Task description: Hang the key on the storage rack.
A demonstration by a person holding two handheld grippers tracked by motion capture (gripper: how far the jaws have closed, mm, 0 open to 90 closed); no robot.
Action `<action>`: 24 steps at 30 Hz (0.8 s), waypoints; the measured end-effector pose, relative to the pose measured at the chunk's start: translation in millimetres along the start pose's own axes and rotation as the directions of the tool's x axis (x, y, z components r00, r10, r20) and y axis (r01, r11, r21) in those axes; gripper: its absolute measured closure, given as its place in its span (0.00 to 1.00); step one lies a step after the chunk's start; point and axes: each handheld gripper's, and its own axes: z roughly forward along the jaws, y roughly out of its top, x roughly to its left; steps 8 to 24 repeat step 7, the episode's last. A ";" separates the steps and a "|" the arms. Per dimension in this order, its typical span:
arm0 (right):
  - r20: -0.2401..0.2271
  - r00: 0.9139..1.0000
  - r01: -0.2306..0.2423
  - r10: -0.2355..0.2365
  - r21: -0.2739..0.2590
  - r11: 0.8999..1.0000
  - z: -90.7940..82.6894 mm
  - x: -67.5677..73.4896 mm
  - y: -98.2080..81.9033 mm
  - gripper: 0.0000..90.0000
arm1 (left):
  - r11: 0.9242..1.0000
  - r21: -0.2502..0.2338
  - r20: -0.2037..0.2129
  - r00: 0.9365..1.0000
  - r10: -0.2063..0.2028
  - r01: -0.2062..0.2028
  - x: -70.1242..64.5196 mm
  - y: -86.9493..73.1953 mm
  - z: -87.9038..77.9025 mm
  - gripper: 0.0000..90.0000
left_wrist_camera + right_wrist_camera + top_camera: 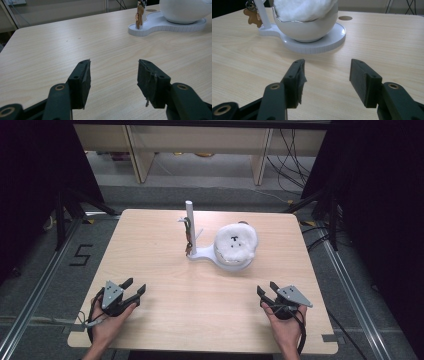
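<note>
Both claws rest low at the near edge of the desk (165,270), each held in a hand. The left claw (134,289) has its jaws spread wide with nothing but bare wood between them, and the right claw (266,292) is just as wide and just as empty. From their own views the black pads (83,80) look worn and frayed at the edges.

The things to work on sit well ahead, near the middle of the desk: a white stand (202,254) with an upright post (190,222), a small brown gingerbread-shaped charm (253,17) hanging beside the post, and a white bowl (309,28) on the round end of the stand holding a fluffy white plush toy (235,242). Neither claw is near any of it.

To do the reach well, I would keep the jaws wide and come in level — the right claw lines up more directly with the bowl, the left with the post and charm. The plush is soft and will give, so the pads should close deep into it rather than pinch the fluff. The stand looks light; a sideways bump could slide it.

The desk is pale wood, clean, with a small round hole (345,18) near its far side. Beyond it — grey floor, a floor mark like a 5 (81,255), cables (292,157), pale cabinet legs and dark curtains at both sides.
</note>
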 end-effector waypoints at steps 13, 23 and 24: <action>0.016 1.000 0.012 -0.012 -0.003 1.000 0.5 2.3 -5.9 0.51 | 1.000 -0.011 0.002 1.000 -0.009 0.009 1.3 -0.4 0.1 0.48; 0.016 1.000 0.012 -0.012 -0.003 1.000 0.5 2.3 -5.9 0.51 | 1.000 -0.011 0.002 1.000 -0.009 0.009 1.3 -0.4 0.1 0.48; 0.016 1.000 0.012 -0.012 -0.003 1.000 0.5 2.3 -5.9 0.51 | 1.000 -0.011 0.002 1.000 -0.009 0.009 1.3 -0.4 0.1 0.48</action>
